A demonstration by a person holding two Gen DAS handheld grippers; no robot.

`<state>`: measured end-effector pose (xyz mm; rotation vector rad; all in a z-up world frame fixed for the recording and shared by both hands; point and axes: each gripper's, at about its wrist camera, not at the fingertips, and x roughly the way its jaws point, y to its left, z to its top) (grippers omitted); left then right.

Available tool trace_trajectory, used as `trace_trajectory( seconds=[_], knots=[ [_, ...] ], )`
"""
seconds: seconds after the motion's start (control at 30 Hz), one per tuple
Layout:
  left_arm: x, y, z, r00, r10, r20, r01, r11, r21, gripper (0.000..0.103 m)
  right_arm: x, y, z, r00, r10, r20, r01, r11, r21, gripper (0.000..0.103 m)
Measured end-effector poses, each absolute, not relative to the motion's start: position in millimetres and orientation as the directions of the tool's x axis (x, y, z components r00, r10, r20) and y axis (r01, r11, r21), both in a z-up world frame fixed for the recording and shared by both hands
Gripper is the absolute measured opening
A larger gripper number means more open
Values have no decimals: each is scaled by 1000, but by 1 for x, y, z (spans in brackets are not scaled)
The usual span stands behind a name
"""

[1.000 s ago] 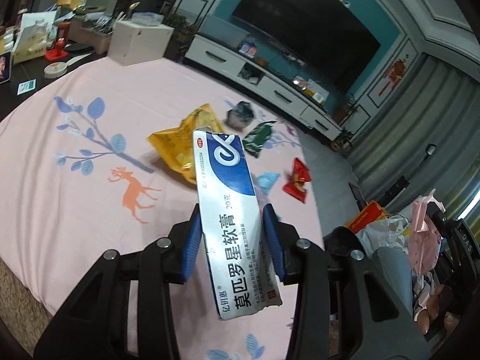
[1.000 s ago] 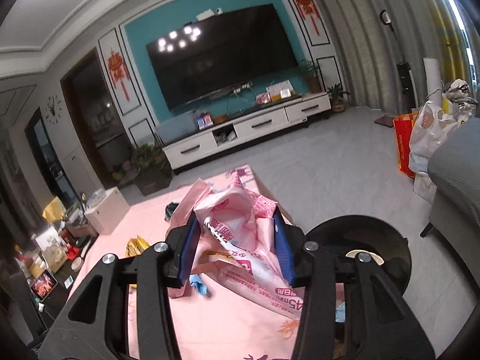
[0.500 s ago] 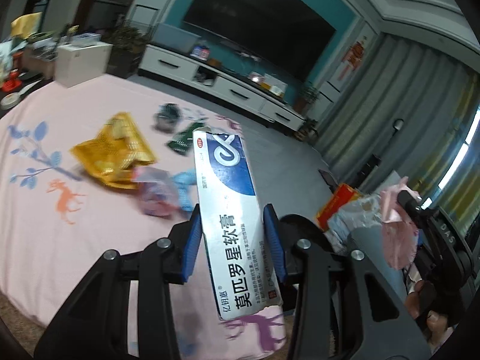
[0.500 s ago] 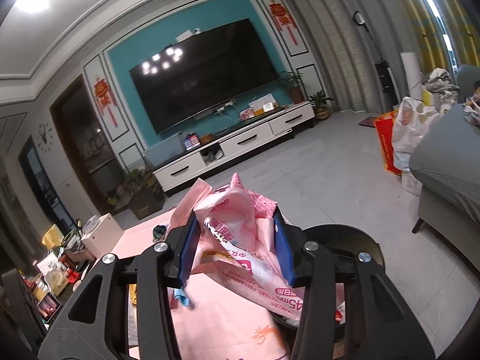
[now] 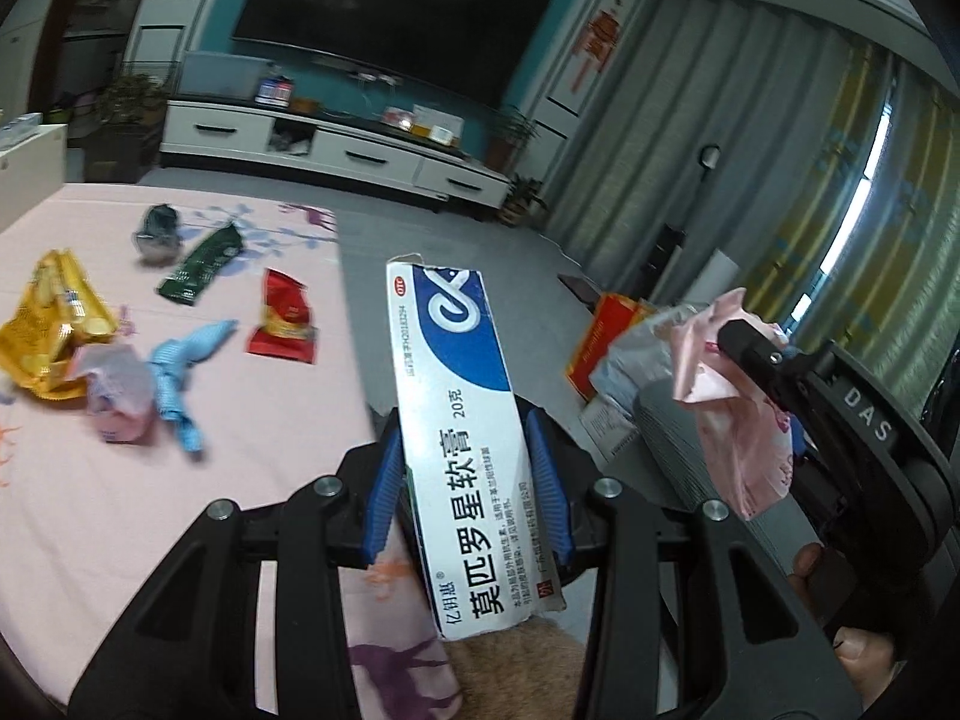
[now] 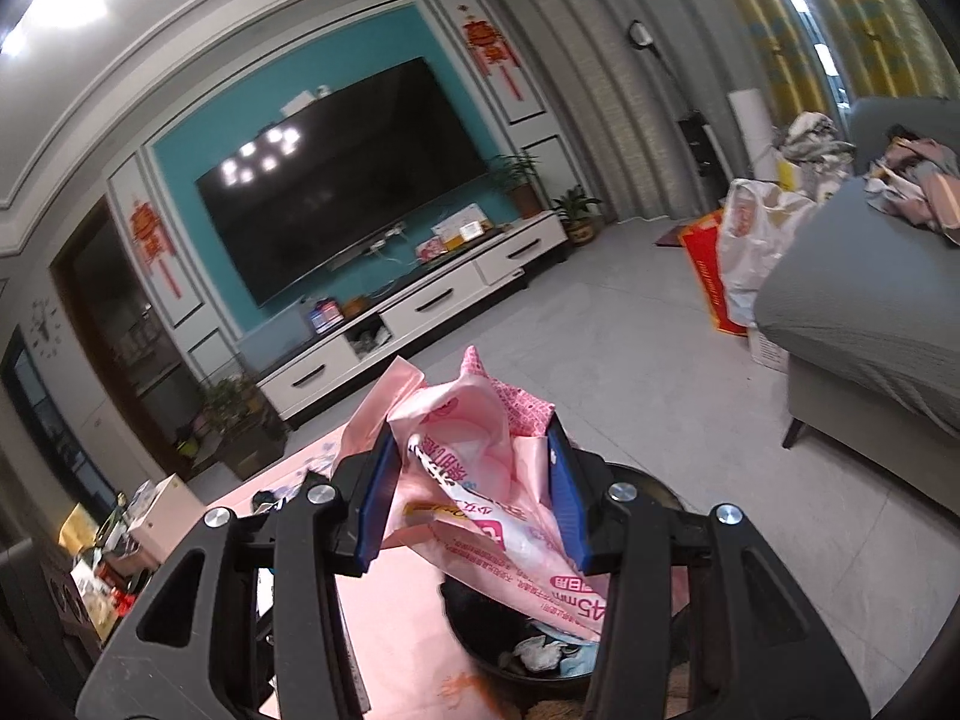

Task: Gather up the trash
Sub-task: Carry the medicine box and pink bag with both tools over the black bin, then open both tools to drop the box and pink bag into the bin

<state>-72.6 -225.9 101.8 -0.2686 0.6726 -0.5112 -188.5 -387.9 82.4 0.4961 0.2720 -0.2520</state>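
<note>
My left gripper (image 5: 468,474) is shut on a long white and blue ointment box (image 5: 459,414), which stands up between the blue pads. My right gripper (image 6: 471,492) is shut on a crumpled pink plastic wrapper (image 6: 474,474). It also shows at the right of the left wrist view, where the right gripper (image 5: 729,336) carries the pink wrapper (image 5: 720,372). A black trash bin (image 6: 516,660) with scraps inside sits just below the right gripper. Loose trash lies on the pink tablecloth (image 5: 180,510): a yellow bag (image 5: 45,324), a blue wrapper (image 5: 177,372), a red packet (image 5: 285,318) and a green packet (image 5: 201,264).
A dark crumpled wrapper (image 5: 156,228) lies at the far edge of the table. A white TV cabinet (image 6: 420,318) and large TV (image 6: 342,180) line the far wall. A grey sofa (image 6: 864,300) stands at the right, with a white bag (image 6: 756,240) and a red bag (image 6: 708,270) beside it on the floor.
Both grippers have swung right, off the table's middle, still holding the box and the wrapper. The trash on the table has slid to the left in the left wrist view.
</note>
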Motion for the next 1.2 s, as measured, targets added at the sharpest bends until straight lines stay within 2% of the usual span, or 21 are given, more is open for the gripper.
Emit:
trace_trajectory(
  seconds=[0.13, 0.27, 0.43, 0.83, 1.07, 1.2],
  knots=[
    [-64, -248, 94, 640, -542, -545, 389, 840, -379, 41, -188, -403, 73, 920, -193, -340, 341, 824, 453, 46],
    [-55, -268, 83, 604, -557, -570, 401, 831, -387, 34, -183, -417, 64, 902, -222, -371, 387, 798, 462, 46],
    [-39, -290, 67, 559, -569, -603, 425, 821, -380, 21, -168, -430, 47, 884, -208, -419, 409, 778, 477, 46],
    [-11, -291, 35, 500, -543, -674, 352, 839, -415, 21, -144, -451, 18, 828, -202, -523, 482, 732, 481, 46],
    [-1, -275, 26, 490, -534, -689, 305, 845, -439, 21, -118, -443, 2, 773, -177, -609, 505, 753, 423, 46],
    [-2, -264, 26, 500, -524, -690, 289, 852, -437, 22, -108, -437, -3, 734, -207, -646, 530, 770, 355, 46]
  ],
)
